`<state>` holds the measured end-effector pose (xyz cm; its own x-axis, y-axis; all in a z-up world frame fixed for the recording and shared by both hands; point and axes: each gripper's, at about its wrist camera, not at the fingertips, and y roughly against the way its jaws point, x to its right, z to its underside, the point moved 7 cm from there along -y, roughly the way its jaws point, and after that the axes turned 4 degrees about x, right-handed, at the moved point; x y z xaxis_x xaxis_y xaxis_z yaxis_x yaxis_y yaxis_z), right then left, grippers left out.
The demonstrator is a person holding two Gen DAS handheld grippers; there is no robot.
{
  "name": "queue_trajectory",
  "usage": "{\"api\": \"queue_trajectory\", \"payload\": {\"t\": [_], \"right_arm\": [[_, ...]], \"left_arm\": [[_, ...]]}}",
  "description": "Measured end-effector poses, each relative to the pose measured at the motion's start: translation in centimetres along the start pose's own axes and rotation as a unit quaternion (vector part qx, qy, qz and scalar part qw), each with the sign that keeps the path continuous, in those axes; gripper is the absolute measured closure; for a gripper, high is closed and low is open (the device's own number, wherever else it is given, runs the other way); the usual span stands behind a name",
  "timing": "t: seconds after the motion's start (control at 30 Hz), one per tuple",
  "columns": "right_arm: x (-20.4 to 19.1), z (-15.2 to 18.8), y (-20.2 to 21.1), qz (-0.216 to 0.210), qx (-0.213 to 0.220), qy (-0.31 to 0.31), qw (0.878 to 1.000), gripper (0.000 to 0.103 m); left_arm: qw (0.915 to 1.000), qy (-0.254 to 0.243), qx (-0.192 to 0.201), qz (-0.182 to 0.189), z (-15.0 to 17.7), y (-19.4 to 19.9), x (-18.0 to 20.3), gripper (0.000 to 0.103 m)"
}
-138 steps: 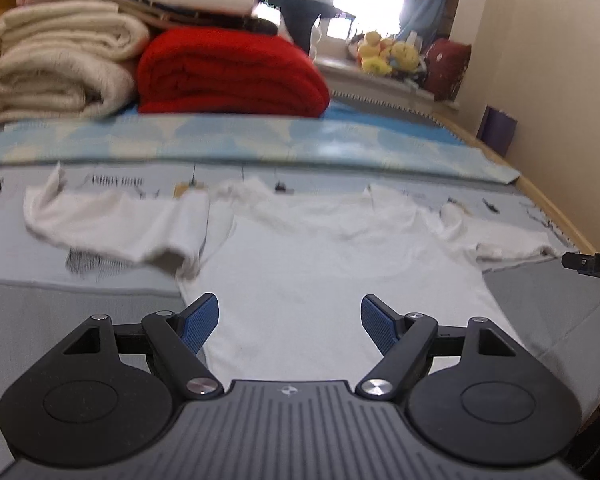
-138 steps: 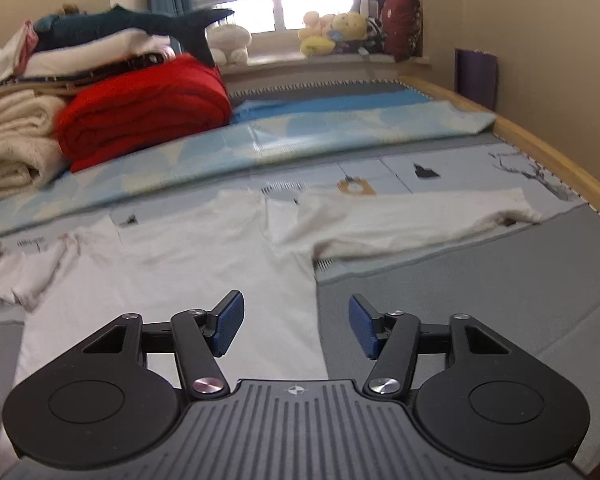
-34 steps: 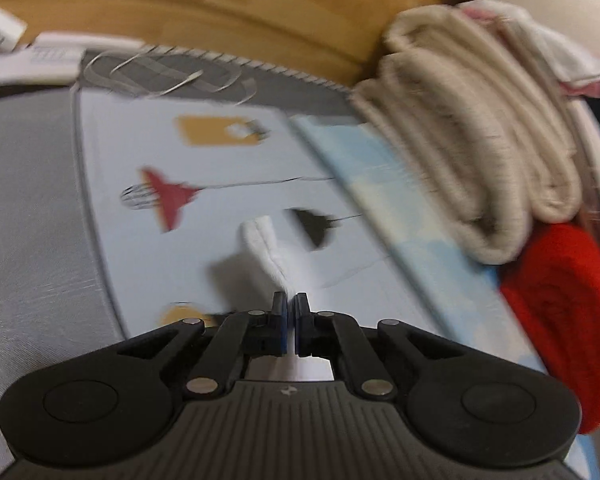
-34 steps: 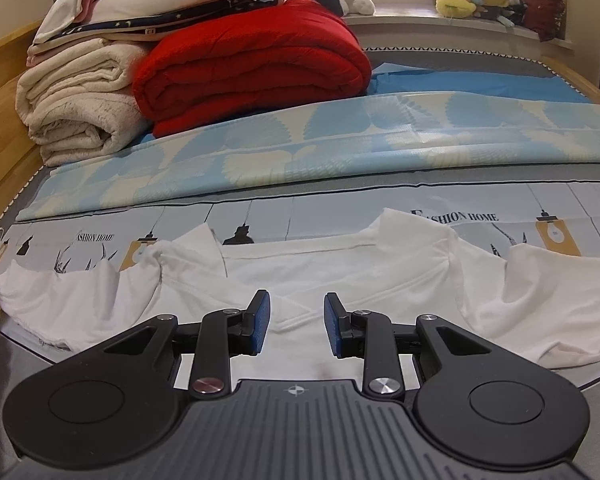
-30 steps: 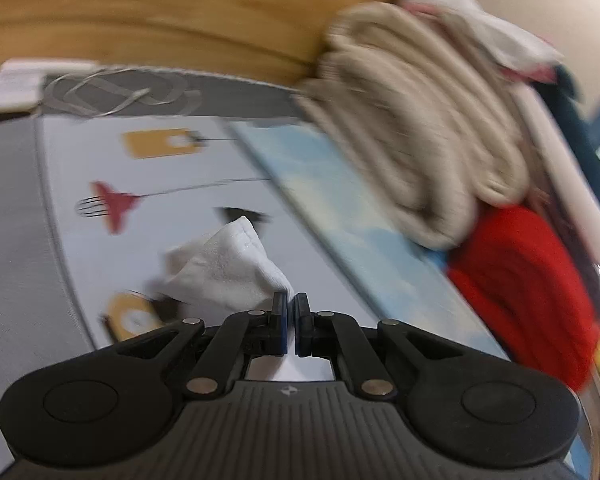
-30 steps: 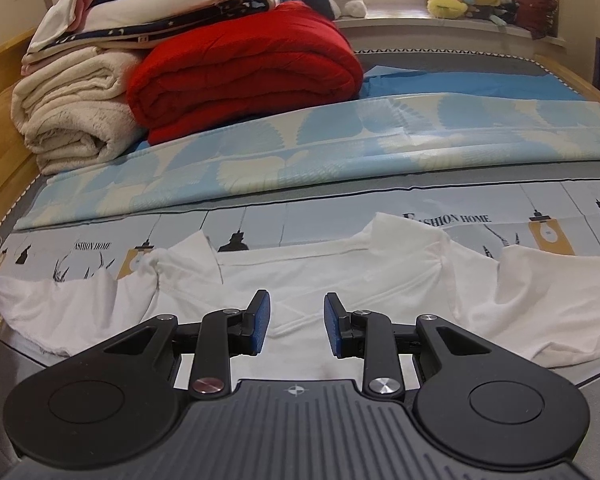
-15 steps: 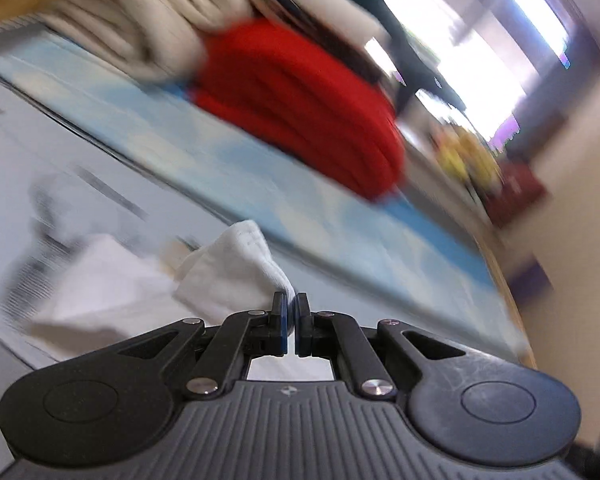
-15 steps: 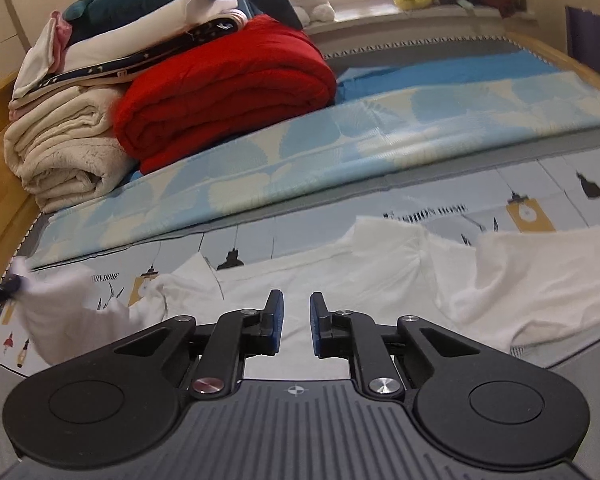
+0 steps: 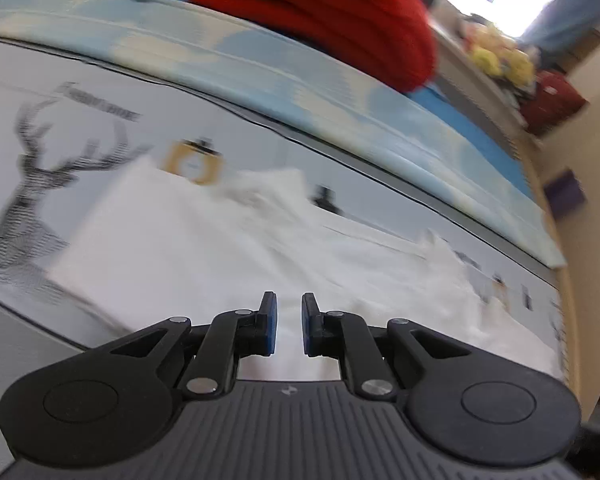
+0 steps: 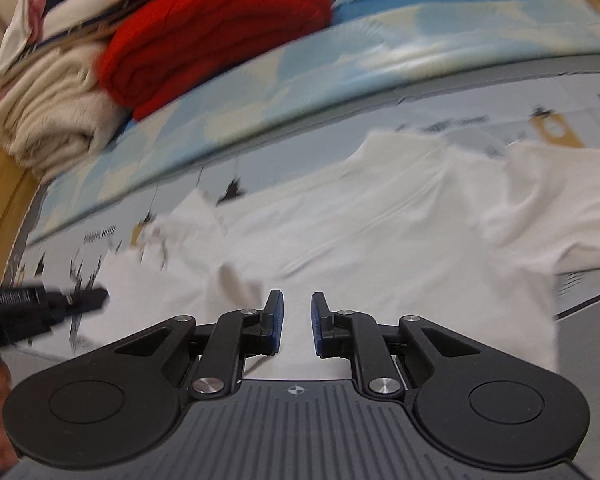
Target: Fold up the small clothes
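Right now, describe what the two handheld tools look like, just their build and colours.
Both match. The left tool and right tool each have two blue-padded fingers on black linkage arms with silver pivot pins. Round black discs flank a ribbed grey body bearing a small centre emblem. In the right wrist view the left tool also shows from the side as a black bar with blurred white lettering. No cables show.

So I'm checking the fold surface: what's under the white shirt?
The white shirt lies on a printed sheet with deer and clock pictures; the part beneath it is hidden.
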<state>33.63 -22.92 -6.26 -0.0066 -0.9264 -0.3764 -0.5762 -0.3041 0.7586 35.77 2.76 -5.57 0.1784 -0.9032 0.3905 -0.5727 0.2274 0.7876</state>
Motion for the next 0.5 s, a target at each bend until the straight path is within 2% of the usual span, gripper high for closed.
{"api": "queue_trajectory", "payload": {"t": [0.1,0.17,0.23,0.3,0.47,0.5], "right_arm": [[-1.6,1.7,-2.4,-0.015,-0.028,0.0,1.0,0.083],[-2.6,2.4,-3.8,-0.023,-0.037,0.002,0.999,0.074],[-3.4,2.8,-4.9,-0.033,-0.036,0.007,0.999,0.059],[-4.1,3.0,-6.0,-0.036,-0.029,0.022,0.999,0.054],[-4.4,3.3,-8.7,-0.035,-0.034,0.055,0.997,0.054],[-4.5,3.4,-9.2,-0.036,-0.036,0.06,0.997,0.068]], "left_arm": [[0.9996,0.029,0.005,-0.001,-1.7,0.6,-1.0,0.091],[0.9991,0.041,0.012,0.002,-2.5,1.2,-2.4,0.091],[0.9986,0.05,0.018,0.003,-3.7,1.4,-3.3,0.084],[0.9979,0.06,0.025,0.003,-4.6,2.1,-4.3,0.081],[0.9955,0.082,0.044,-0.016,-6.3,3.7,-7.4,0.081],[0.995,0.087,0.045,-0.019,-6.6,3.9,-7.9,0.081]]}}
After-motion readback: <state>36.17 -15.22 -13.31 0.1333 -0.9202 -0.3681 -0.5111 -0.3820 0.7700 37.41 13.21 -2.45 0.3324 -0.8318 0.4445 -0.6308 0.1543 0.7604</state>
